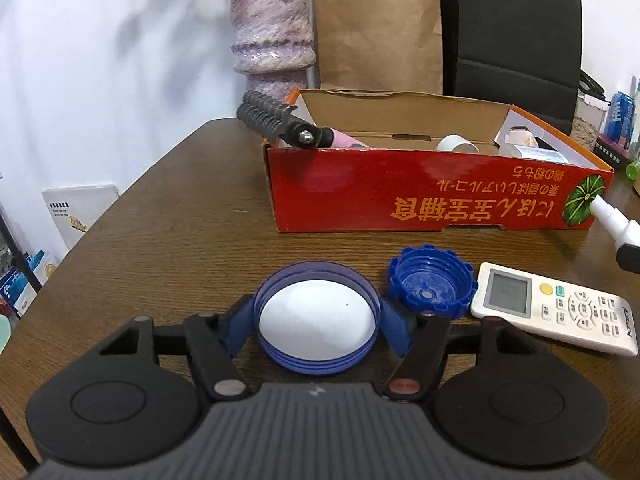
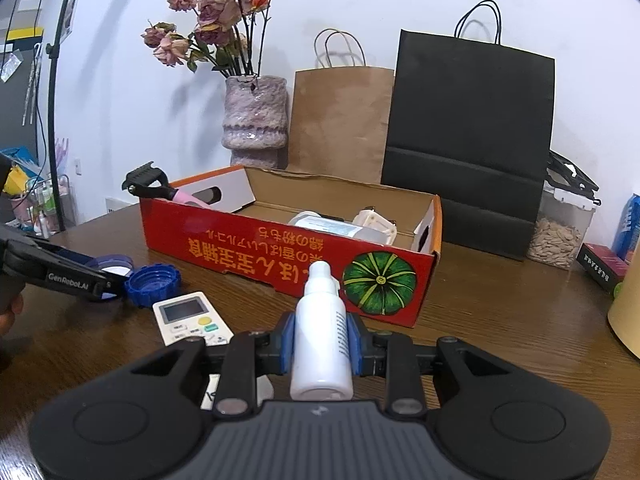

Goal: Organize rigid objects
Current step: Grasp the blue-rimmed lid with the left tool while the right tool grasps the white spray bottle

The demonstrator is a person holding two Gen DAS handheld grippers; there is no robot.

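A round blue lid with a white inside (image 1: 316,320) lies on the wooden table between the blue pads of my left gripper (image 1: 318,312), and both pads touch its rim. Just right of it sit a ridged blue cap (image 1: 430,284) and a white remote (image 1: 552,308). My right gripper (image 2: 322,336) is shut on a white spray bottle (image 2: 320,320), held above the table in front of the red cardboard box (image 2: 280,256). The box is open on top and holds several items. A black and pink brush (image 1: 276,120) rests on its left corner.
Behind the box stand a purple vase (image 2: 256,120) with dried roses, a brown paper bag (image 2: 340,120) and a black paper bag (image 2: 468,140). A clear container of seeds (image 2: 560,232) and small boxes sit at the right. The table's left edge (image 1: 132,184) curves away.
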